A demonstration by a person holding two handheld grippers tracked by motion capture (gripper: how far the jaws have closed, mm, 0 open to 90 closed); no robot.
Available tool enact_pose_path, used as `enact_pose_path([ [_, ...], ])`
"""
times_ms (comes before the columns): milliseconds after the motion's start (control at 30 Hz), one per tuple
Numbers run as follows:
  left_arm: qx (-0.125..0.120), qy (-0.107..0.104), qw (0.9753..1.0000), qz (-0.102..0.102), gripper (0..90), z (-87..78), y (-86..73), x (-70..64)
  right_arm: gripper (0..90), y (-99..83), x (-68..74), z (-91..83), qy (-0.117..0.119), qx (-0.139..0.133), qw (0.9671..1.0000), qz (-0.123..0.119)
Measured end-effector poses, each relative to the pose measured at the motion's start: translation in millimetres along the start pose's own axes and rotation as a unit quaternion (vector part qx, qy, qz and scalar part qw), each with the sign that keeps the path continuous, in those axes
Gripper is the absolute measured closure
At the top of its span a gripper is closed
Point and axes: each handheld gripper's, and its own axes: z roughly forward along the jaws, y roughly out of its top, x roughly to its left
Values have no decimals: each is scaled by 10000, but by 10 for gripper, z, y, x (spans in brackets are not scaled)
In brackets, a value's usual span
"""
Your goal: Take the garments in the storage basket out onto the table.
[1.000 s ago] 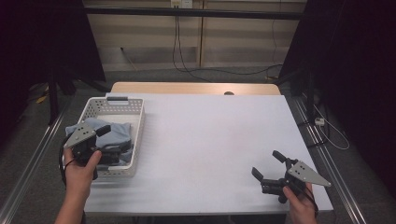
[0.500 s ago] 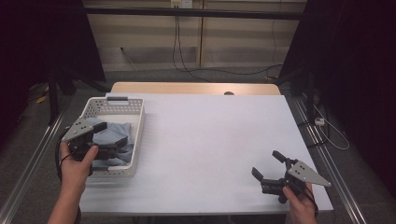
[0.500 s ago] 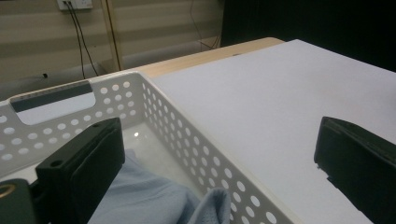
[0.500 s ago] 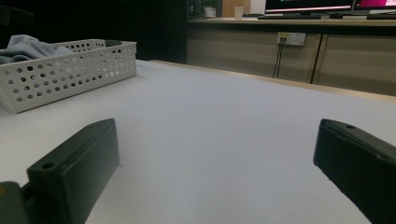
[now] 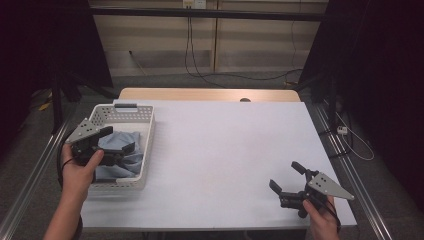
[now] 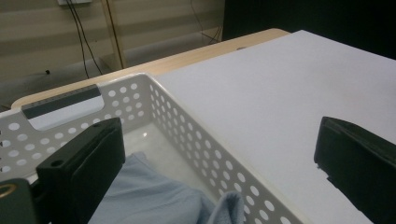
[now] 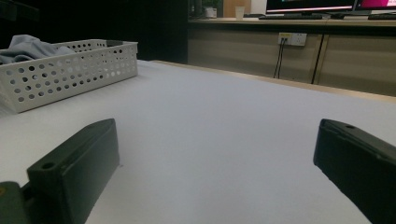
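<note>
A white perforated basket [image 5: 146, 131] stands at the table's left and holds a crumpled light blue cloth [image 5: 131, 159]. My left gripper [image 5: 117, 140] hovers over the cloth inside the basket, open, with nothing between its jaws. In the left gripper view the gripper [image 6: 219, 136] straddles the basket's right wall [image 6: 187, 122], and the cloth [image 6: 149, 200] lies below. My right gripper [image 5: 285, 176] rests open near the front right of the white table [image 5: 230, 145], holding nothing. In the right gripper view the gripper [image 7: 217, 140] faces the bare tabletop, with the basket [image 7: 65, 70] and cloth [image 7: 25, 45] far to the left.
The basket has a dark handle strip [image 5: 125, 105] on its far rim. A wooden strip [image 5: 210, 94] runs along the table's back edge, and metal rails [image 5: 345, 165] flank the sides. Cables [image 5: 200, 70] hang on the wall behind.
My left gripper has lifted slightly and shifted toward the basket's left side over the cloth, still open. The right gripper has stayed put.
</note>
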Motion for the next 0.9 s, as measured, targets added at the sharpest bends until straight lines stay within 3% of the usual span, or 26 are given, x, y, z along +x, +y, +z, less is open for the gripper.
enact_pose_path([
  [400, 195, 114, 9997, -111, 22, 46, 14, 188, 1, -3, 0, 4, 10, 16, 10000, -3],
  [900, 505, 167, 9985, -131, 25, 177, 18, 289, 2, -2, 3, 3, 30, 23, 10000, -3],
])
